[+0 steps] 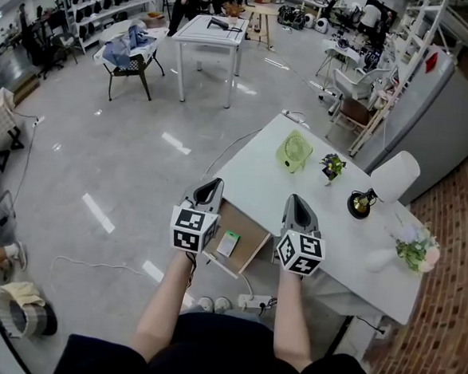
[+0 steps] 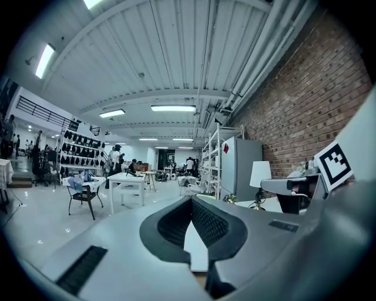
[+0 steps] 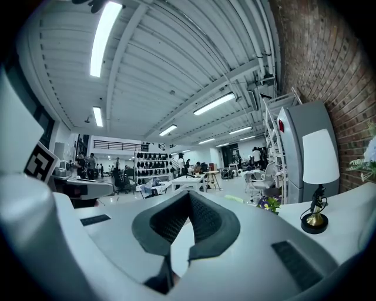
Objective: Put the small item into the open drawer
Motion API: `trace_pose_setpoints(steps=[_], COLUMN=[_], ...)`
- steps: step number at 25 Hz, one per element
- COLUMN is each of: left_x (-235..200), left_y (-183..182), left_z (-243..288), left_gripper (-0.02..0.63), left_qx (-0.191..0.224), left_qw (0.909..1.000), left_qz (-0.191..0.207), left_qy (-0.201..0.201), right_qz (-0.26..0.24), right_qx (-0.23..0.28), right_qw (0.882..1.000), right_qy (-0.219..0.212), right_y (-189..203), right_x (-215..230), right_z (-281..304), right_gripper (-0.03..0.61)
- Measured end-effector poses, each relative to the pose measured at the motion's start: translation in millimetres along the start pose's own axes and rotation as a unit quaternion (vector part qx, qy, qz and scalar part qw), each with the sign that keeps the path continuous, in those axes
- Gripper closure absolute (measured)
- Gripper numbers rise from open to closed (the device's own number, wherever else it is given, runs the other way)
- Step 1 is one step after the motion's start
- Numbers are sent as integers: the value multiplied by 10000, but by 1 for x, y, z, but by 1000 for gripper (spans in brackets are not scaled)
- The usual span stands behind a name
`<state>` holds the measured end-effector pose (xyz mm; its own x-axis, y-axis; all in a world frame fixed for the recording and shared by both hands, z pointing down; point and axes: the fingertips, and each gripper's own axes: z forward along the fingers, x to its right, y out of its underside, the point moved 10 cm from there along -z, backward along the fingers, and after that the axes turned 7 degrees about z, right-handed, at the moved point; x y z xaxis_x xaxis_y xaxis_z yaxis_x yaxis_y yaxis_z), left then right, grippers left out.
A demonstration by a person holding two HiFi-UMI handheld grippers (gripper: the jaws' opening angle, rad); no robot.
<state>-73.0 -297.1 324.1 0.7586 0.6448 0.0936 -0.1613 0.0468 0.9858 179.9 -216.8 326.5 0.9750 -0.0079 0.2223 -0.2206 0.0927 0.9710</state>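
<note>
Both grippers hover side by side at the near edge of the white table (image 1: 255, 176). The left gripper (image 1: 209, 188) has its jaws closed together with nothing between them, and the right gripper (image 1: 297, 204) is likewise fully closed and empty. The small item (image 1: 228, 242) lies inside the open drawer (image 1: 250, 241), between the two grippers and touched by neither.
</note>
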Motion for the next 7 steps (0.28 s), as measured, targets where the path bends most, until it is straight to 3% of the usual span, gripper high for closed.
trace_pose_setpoints(steps=[7], left_x=[1], left_y=[5], left_z=[8], left_gripper=[592], left_qx=[-31], left_qw=[10000], left_qz=[-9], left_qy=[3], right_qz=[-2], right_qx=[-24], right_qw=[10000], right_qy=[-11], right_y=[1], right_x=[7], right_z=[6], right_gripper=[578])
